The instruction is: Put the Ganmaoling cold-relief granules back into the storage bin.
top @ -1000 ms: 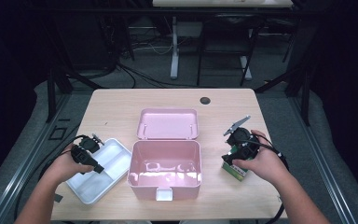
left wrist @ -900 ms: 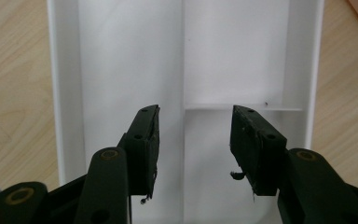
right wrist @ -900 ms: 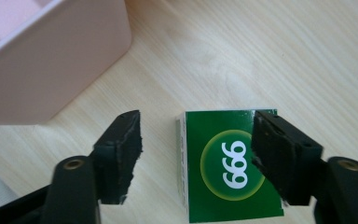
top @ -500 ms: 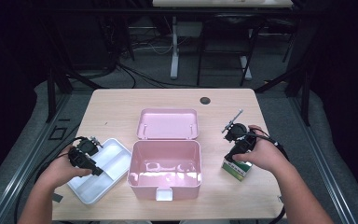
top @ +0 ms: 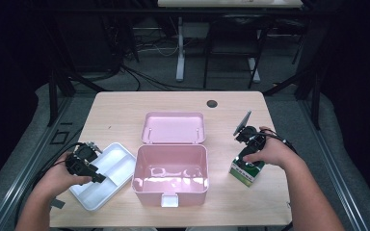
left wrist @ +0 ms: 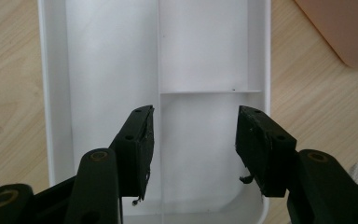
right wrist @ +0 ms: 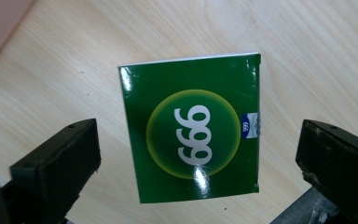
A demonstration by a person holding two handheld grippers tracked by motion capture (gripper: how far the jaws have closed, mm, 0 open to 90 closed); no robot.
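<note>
A green box marked 999 in a yellow-green circle lies on the wooden table, to the right of the pink case. My right gripper hovers directly over it, jaws open wide on either side, not touching. In the high view the green box sits under my right gripper. My left gripper is open above the white divided tray, nothing between its jaws. The same left gripper sits over the white tray at the table's left.
The pink case stands open at mid-table, empty, with its lid lying flat behind it. A dark round grommet sits near the table's far edge. Bare wood lies between the case and the green box.
My right gripper has drawn back and up off the green box, which now lies free. The left gripper has shifted slightly down the tray toward the person.
</note>
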